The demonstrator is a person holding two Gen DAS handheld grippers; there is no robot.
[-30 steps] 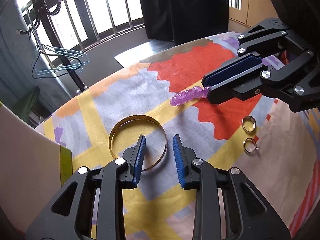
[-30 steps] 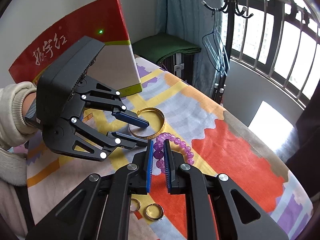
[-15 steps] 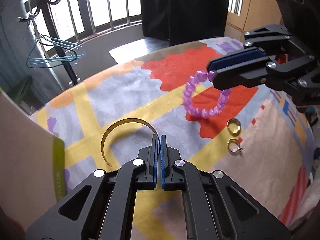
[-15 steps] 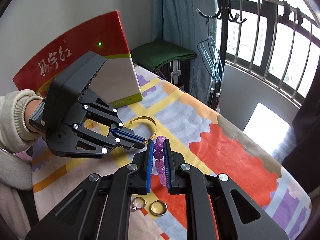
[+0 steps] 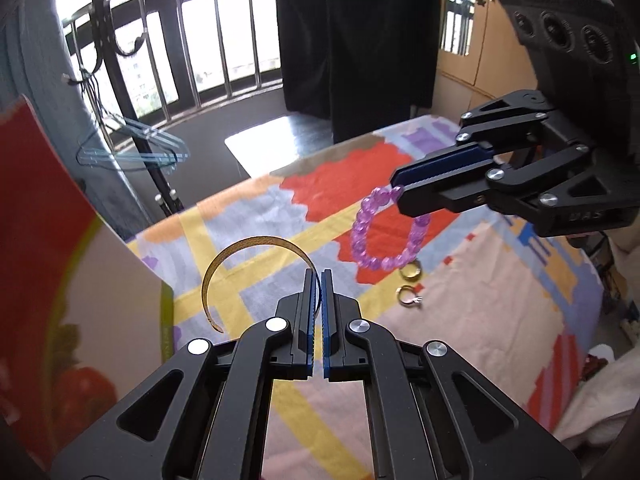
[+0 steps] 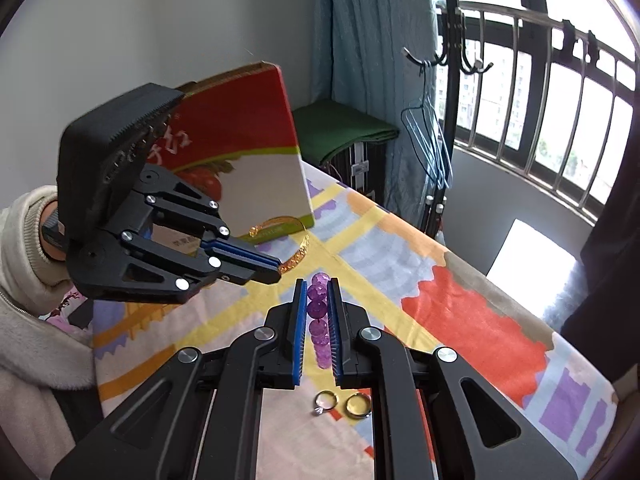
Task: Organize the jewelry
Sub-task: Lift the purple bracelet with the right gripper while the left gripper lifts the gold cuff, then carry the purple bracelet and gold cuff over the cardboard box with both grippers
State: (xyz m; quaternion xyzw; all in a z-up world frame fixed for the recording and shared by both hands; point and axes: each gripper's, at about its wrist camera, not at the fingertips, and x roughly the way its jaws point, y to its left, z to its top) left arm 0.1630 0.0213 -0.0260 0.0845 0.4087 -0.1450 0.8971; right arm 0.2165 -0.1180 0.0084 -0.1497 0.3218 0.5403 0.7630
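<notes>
Now lifted higher, gold bangle (image 5: 256, 258) in left gripper (image 5: 317, 280), purple bracelet (image 5: 384, 232) in right gripper (image 6: 317, 292)

Left wrist view close along its fingers toward the window railing (image 5: 224, 92), right wrist view facing the red box (image 6: 240, 148), both sharing the patterned tablecloth (image 5: 256, 208).
</notes>
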